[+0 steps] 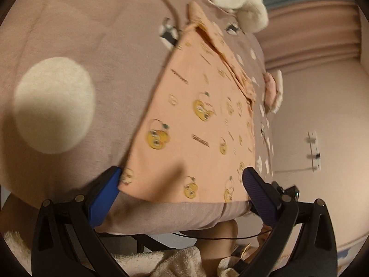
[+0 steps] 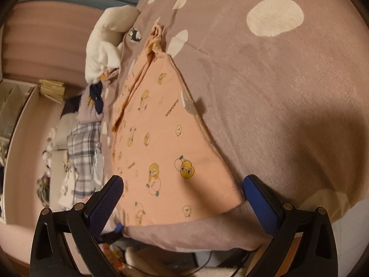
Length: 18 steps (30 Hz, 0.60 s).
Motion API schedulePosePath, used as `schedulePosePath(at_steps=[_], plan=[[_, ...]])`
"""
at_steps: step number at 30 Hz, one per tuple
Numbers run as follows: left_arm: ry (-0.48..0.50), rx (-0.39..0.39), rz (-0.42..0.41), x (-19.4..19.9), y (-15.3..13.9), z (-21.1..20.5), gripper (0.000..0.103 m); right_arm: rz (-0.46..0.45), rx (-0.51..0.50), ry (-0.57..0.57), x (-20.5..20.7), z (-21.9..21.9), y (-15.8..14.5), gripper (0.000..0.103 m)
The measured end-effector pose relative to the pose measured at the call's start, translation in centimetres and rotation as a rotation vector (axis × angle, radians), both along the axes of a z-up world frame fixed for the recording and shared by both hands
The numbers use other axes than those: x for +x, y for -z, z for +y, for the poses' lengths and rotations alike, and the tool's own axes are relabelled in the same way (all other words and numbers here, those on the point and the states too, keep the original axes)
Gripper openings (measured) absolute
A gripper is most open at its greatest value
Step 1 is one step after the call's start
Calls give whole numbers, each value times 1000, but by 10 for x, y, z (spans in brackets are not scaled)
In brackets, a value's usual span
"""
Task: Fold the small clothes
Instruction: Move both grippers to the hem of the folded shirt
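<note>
Garment count: one peach garment [image 1: 196, 124] printed with small yellow cartoon figures, lying flat on the mauve blanket [image 1: 69, 34] with cream dots, its lower hem along the blanket's near edge.
Gripper count: two, one in each of my hands.
Left gripper [image 1: 182, 180]: my jaws stand wide, spanning the garment's near hem; the left blue pad [image 1: 108, 184] sits just beside the hem's left corner, and I cannot tell whether it touches.
Right gripper [image 2: 183, 185]: my jaws stand wide over the near hem, holding nothing.
Left view only: a wall outlet [image 1: 313, 152] to the right.
Right view only: a white label [image 2: 188, 103] on the garment's right edge; a plaid cloth [image 2: 85, 152] and a shelf [image 2: 16, 115] beyond the blanket's left edge.
Both views: one cream plush toy [image 1: 239, 2] at the blanket's far edge.
</note>
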State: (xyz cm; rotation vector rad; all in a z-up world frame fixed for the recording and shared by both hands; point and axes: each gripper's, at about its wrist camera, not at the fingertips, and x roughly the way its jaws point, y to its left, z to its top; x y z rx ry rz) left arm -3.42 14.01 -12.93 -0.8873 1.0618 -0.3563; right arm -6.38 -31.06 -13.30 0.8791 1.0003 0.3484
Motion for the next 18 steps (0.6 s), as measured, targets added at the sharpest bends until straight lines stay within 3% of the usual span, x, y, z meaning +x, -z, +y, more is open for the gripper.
schedulePosePath(at_steps=[3,7,12,18], plan=[[50,-44,-14,5,4,-11,102,0,-40,-21,2,7,-3,103],[14,-75,-31,7,6,-12,102,2,-96,-36,4,14,-5,103],[-86,-177,-45,6,9,-4,101,-11,-105,-61,4,13,-5,103],[-49,-80,-56,10,0,-17,102,-2,40,-52,2,-1,2,103]])
